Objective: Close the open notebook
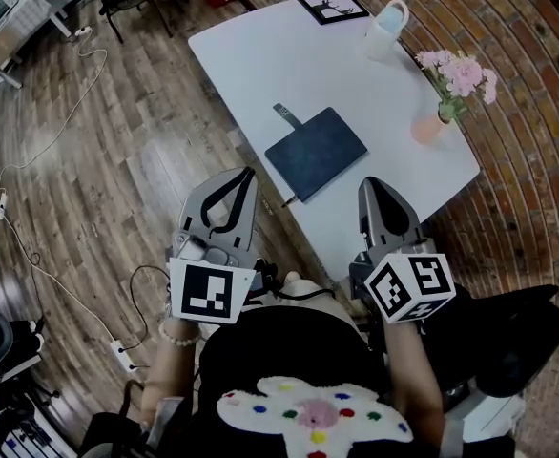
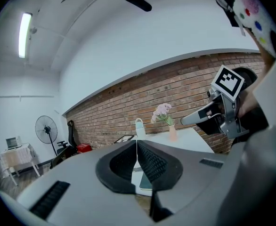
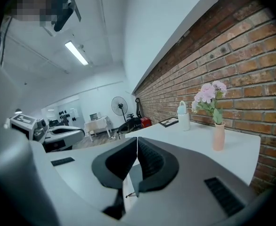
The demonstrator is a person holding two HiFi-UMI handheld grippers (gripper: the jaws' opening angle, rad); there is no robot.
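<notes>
The dark blue notebook [image 1: 318, 153] lies flat on the white table [image 1: 260, 60] with its cover down, and a strap tab [image 1: 284, 114] sticks out at its far corner. My left gripper [image 1: 249, 172] is shut and empty. It hangs off the table's near-left edge, a short way from the notebook's near corner. My right gripper [image 1: 370, 184] is also shut and empty, over the table's near edge just right of the notebook. In the left gripper view the closed jaws [image 2: 137, 142] hide most of the notebook, and the right gripper [image 2: 190, 119] shows at the right.
At the table's far end stand a framed picture [image 1: 332, 6] and a pale jug [image 1: 386, 27]. A pink vase [image 1: 430, 127] with pink flowers [image 1: 461, 72] stands by the brick wall. Cables and a power strip [image 1: 122, 353] lie on the wooden floor at the left. A black chair [image 1: 518, 337] is at the right.
</notes>
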